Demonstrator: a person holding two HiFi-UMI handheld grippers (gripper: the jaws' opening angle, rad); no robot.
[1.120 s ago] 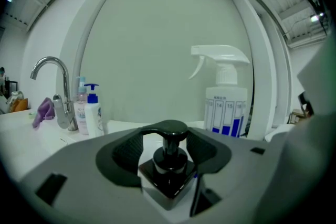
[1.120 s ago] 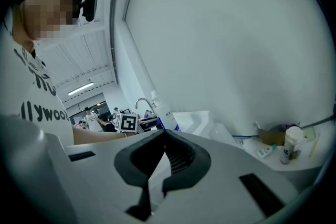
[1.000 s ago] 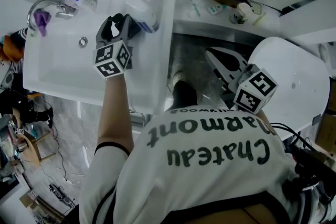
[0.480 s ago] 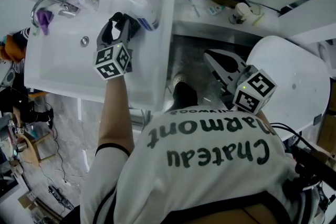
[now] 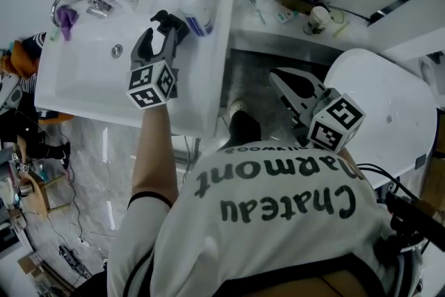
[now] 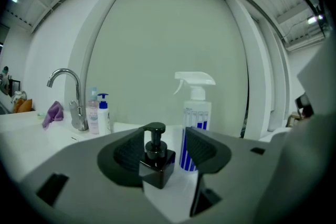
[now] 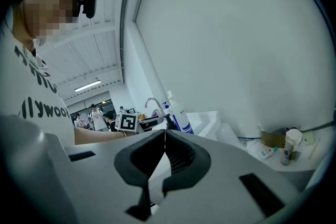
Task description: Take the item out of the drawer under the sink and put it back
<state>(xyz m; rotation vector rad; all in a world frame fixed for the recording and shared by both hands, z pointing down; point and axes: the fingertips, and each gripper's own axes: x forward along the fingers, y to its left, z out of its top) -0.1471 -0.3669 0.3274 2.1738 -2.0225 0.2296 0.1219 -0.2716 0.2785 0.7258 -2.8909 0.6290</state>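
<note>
Currently, left gripper [image 6: 167, 150] jaws stand apart around the pump bottle [image 6: 157, 168], which sits nearer the left jaw: centre it before clamping; right gripper [image 7: 165, 136] jaws clenched, empty.

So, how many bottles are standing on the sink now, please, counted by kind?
Spray bottle: 1
Black pump bottle: 1
Small bottles beside the tap: 2
Total: 4

Glossy sink [image 5: 83, 73], polished metal tap [image 6: 79, 107] — black plastic bottle [image 6: 156, 162].
</note>
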